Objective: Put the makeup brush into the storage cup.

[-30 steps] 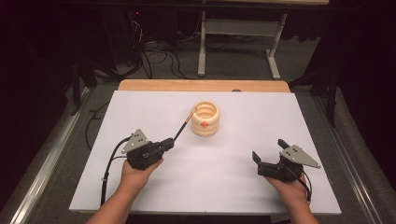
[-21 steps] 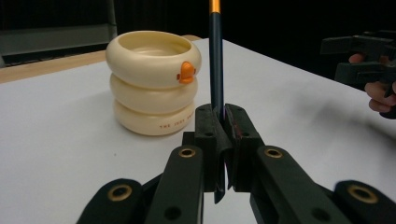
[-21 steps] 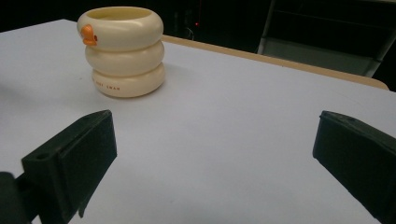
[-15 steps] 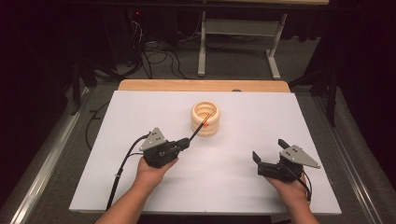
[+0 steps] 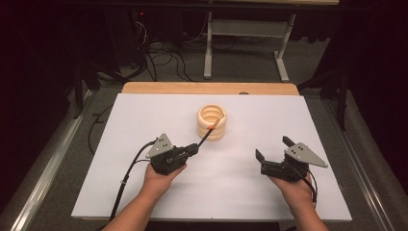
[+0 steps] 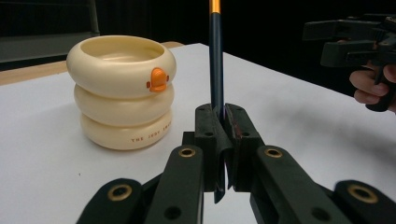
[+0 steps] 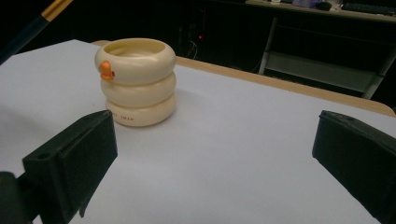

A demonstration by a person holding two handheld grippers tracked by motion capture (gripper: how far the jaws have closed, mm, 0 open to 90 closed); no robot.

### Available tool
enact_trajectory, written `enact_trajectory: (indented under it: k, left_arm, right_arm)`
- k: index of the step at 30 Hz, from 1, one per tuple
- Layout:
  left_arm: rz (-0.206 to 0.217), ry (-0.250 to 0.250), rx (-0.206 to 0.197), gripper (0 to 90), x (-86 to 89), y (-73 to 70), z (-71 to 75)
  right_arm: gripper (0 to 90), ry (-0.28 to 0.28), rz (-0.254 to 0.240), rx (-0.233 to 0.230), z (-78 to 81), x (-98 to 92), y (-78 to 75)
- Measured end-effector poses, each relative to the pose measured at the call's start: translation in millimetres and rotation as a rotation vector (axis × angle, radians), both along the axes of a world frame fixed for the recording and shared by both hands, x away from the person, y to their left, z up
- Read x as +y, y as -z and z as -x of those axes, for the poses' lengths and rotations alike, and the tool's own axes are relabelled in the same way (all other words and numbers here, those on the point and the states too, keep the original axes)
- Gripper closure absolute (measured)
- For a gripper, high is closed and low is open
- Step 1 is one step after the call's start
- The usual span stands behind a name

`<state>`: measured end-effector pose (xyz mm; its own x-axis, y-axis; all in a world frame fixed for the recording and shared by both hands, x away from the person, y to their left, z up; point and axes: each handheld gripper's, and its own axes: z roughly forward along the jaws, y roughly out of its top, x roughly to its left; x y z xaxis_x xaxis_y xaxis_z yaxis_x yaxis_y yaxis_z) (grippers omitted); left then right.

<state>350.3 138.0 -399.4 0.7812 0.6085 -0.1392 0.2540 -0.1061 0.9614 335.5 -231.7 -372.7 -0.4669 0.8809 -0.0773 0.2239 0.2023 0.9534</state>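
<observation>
A cream holder made of three stacked rings stands upright at the middle back of the white sheet. It carries a small orange knob on its top ring. My left gripper is shut on a dark pencil with an orange band. The pencil slants up and away, its far end over the holder's near right rim. In the left gripper view the pencil rises from between the pressed pads, to the right of the holder. My right gripper stands open at the front right, with nothing between its pads.
A wooden table edge runs behind the sheet. Beyond it are a desk frame and cables on the floor. A metal rail lines the left side. The right gripper shows far off in the left gripper view.
My left gripper has carried the pencil to the right, so that its far end now sits over the holder's rim. The right gripper has stayed where it was.
</observation>
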Motion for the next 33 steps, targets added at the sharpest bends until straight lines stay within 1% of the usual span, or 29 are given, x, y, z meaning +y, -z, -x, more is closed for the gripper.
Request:
enact_trajectory:
  k: [4, 5, 7, 9, 12, 13, 14, 16, 17, 18, 19, 20, 22, 24, 28, 31, 33]
  left_arm:
    - [0.000, -0.005, 0.001, 85.3, -0.3, 0.3, -0.2]
    - [0.003, -0.005, 0.001, 85.3, -0.2, 0.2, -0.1]
    - [0.006, -0.005, -0.001, 85.3, 0.0, -0.3, 0.4]
    - [0.008, -0.005, 0.000, 85.3, 0.3, -0.7, 0.5]
    - [0.011, -0.006, 0.001, 85.3, 0.0, -0.4, 0.7]
    - [0.011, -0.007, 0.001, 85.3, -0.1, -0.5, 1.6]
    - [0.010, -0.007, 0.000, 85.3, -0.1, -0.5, 2.2]
    - [0.010, -0.007, 0.003, 85.3, 0.7, -0.3, 3.2]
    - [0.010, -0.008, 0.006, 85.3, 0.8, 0.4, 3.5]
    - [0.012, -0.006, 0.008, 85.3, 0.4, 1.0, 3.6]
    - [0.010, -0.006, 0.009, 85.3, -0.6, 1.6, 4.1]
    - [0.007, -0.003, 0.009, 85.3, -2.3, 2.1, 4.7]
    - [0.003, 0.002, 0.008, 85.3, -5.4, 2.7, 5.8]
    - [0.002, 0.011, 0.006, 85.3, -8.7, 3.5, 6.9]
    - [-0.005, 0.019, 0.009, 85.3, -13.4, 5.9, 8.1]
    - [-0.013, 0.025, 0.012, 85.3, -15.9, 8.1, 8.3]
    - [-0.015, 0.030, 0.011, 85.3, -17.0, 8.6, 8.8]
  right_arm:
    - [1.6, -0.003, 0.007, -0.003, -5.2, 8.9, -7.1]
    - [1.6, -0.001, -0.003, -0.004, -6.5, 11.8, -8.9]
    - [1.6, 0.005, -0.004, -0.019, -9.7, 16.7, -12.8]
    - [1.7, 0.000, -0.017, -0.020, -13.6, 22.7, -16.0]
    - [2.0, 0.002, -0.009, -0.036, -17.2, 30.9, -17.8]
    - [2.0, 0.003, -0.010, -0.035, -17.1, 32.9, -17.8]
    - [2.0, -0.003, -0.022, -0.037, -16.8, 35.6, -16.6]
    - [2.1, -0.007, -0.024, -0.046, -16.1, 37.4, -13.2]
    - [2.1, -0.014, -0.033, -0.041, -15.2, 38.6, -10.2]
    - [2.1, -0.025, -0.034, -0.024, -14.3, 40.4, -6.0]
    - [2.2, -0.028, -0.022, -0.024, -14.0, 40.8, -3.4]
    - [2.2, -0.029, -0.022, -0.016, -12.8, 41.3, -0.1]
    - [2.3, -0.039, -0.034, -0.001, -11.2, 41.8, 6.1]
    - [2.9, -0.049, -0.023, 0.009, -9.9, 42.9, 10.3]
    - [4.2, -0.055, -0.042, 0.017, -8.4, 43.5, 11.6]
    - [5.2, -0.072, -0.056, 0.021, -8.1, 44.3, 12.6]
    - [5.8, -0.079, -0.075, 0.031, -7.4, 45.5, 13.0]
